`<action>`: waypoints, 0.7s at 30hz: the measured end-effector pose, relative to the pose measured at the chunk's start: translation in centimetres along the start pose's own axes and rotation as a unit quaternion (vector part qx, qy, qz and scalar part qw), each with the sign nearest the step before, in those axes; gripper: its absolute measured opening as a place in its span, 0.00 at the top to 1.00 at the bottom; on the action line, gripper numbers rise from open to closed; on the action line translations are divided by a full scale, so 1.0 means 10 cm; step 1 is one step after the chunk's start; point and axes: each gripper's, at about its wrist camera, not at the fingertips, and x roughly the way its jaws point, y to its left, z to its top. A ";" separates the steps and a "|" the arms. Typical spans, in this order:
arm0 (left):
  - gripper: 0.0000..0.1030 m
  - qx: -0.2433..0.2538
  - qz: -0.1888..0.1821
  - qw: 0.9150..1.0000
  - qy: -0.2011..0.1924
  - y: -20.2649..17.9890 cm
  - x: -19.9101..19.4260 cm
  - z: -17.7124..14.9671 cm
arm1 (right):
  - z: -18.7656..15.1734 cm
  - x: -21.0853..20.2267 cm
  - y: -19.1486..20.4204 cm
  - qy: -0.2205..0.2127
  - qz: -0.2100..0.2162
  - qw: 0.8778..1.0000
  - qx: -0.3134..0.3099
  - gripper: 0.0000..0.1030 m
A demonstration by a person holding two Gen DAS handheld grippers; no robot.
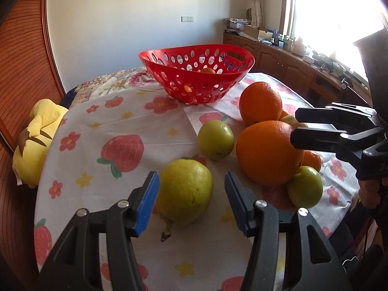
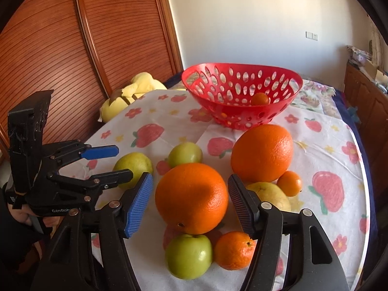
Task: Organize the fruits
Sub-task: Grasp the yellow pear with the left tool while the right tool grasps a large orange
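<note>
My left claw point(image 1: 191, 203) is open, and the yellow pear point(image 1: 185, 191) lies between its blue pads point(image 1: 146, 203) on the bench point(image 1: 101, 194); I cannot tell if a pad touches it. The stem of the pear points to 6 o'clock, toward me.

My right claw point(image 2: 190, 200) is open too, with its pads on both sides of a big orange point(image 2: 191, 197) but apart from its skin. Closer to me, at 6 o'clock from this orange, a green apple point(image 2: 188, 255) and a small mandarin point(image 2: 234, 249) sit side by side. At 3 o'clock a second pear point(image 2: 272, 192) is half hidden behind my right pad, with a tiny mandarin point(image 2: 289, 183) just beside it. At 1 o'clock stands a second big orange point(image 2: 262, 152), and at 11 o'clock another green apple point(image 2: 185, 154).

Farther away, at 12 o'clock, the red basket point(image 2: 242, 118) stands on the flowered cloth point(image 2: 322, 145), and one small orange fruit point(image 2: 260, 99) lies inside it.
</note>
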 end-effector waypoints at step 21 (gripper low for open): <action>0.46 -0.004 0.011 1.000 0.007 0.10 0.16 -0.03 | -0.14 0.33 0.05 0.040 -0.014 0.999 -0.010 0.17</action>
